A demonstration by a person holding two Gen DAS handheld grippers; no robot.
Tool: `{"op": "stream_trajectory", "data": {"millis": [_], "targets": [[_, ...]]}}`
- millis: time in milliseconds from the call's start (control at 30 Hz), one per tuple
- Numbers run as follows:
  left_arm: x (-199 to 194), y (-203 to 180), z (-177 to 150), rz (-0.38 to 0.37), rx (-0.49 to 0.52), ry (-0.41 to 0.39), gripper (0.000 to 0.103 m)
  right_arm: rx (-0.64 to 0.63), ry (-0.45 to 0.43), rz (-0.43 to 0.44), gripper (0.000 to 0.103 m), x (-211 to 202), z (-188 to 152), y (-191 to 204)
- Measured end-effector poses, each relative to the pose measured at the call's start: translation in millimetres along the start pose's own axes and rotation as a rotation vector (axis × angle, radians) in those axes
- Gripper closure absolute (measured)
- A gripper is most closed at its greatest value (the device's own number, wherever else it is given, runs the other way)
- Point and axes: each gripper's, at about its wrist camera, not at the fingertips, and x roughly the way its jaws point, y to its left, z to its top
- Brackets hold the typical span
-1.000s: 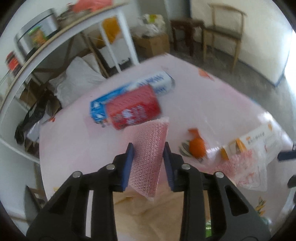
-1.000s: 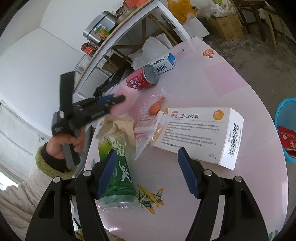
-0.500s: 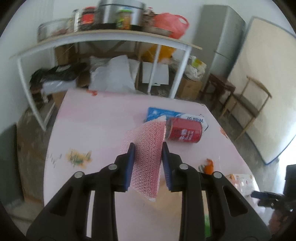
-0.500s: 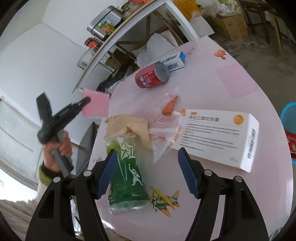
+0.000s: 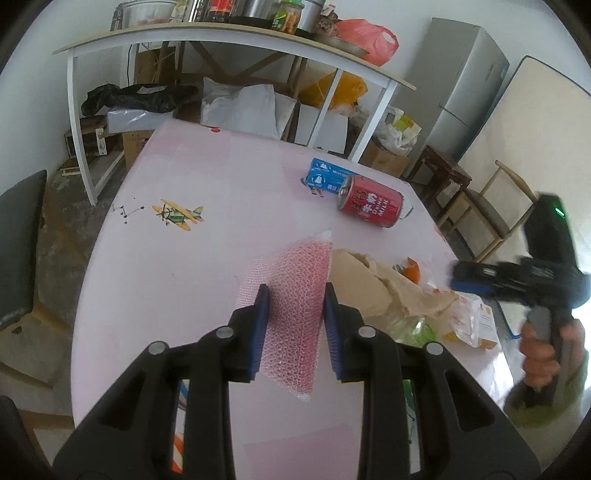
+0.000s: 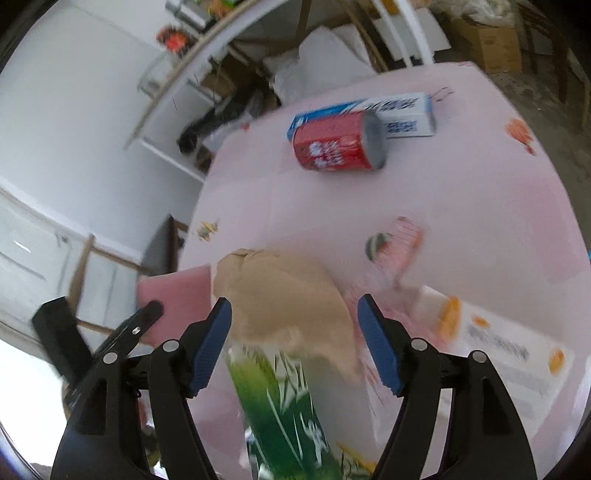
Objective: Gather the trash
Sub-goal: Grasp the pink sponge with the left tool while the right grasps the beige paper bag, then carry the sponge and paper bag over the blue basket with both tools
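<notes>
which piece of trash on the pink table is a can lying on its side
The red can, lying on its side beside the blue-and-white carton. The other trash is boxes, paper and wrappers.

A lived-in home, a dining corner doubling as storage: a pink table (image 5: 155,258), wooden chair (image 5: 491,218) at right, grey fridge (image 5: 461,81) upper right, and a white shelf (image 5: 236,33) (pots, jars, bags) along the top.

A grey fridge (image 5: 467,70) stands behind a cluttered white shelf (image 5: 229,31).
</notes>
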Motion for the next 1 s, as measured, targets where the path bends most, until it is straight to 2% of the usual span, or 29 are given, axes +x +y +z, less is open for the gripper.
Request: {"op": "stream_trajectory", "data": {"millis": [333, 533, 633, 867, 967, 1000], "targets": [[-3.1, 2.8, -0.7, -0.013, -0.017, -0.002, 0.076, -0.033, 0.221, -0.138, 0.034, 87.7, 30.0, 19.4], [-2.6, 4.2, 0.9, -0.022, -0.017, -0.002, 0.076, -0.072, 0.226, -0.186, 0.034, 100.4, 33.3, 27.9], [-2.8, 4.8, 0.9, -0.022, -0.019, -0.003, 0.076, -0.097, 0.214, -0.219, 0.043, 102.1, 36.5, 32.6], [-4.2, 7.9, 1.4, -0.012, -0.025, -0.006, 0.076, -0.262, 0.189, -0.350, 0.052, 103.8, 24.5, 46.1], [-6.9, 11.1, 0.3, -0.010, -0.033, -0.008, 0.076, -0.297, 0.199, -0.370, 0.065, 100.3, 21.0, 46.3], [-7.7, 11.3, -0.1, -0.009, -0.035, -0.009, 0.076, -0.302, 0.199, -0.374, 0.072, 99.3, 20.4, 45.3]]}}
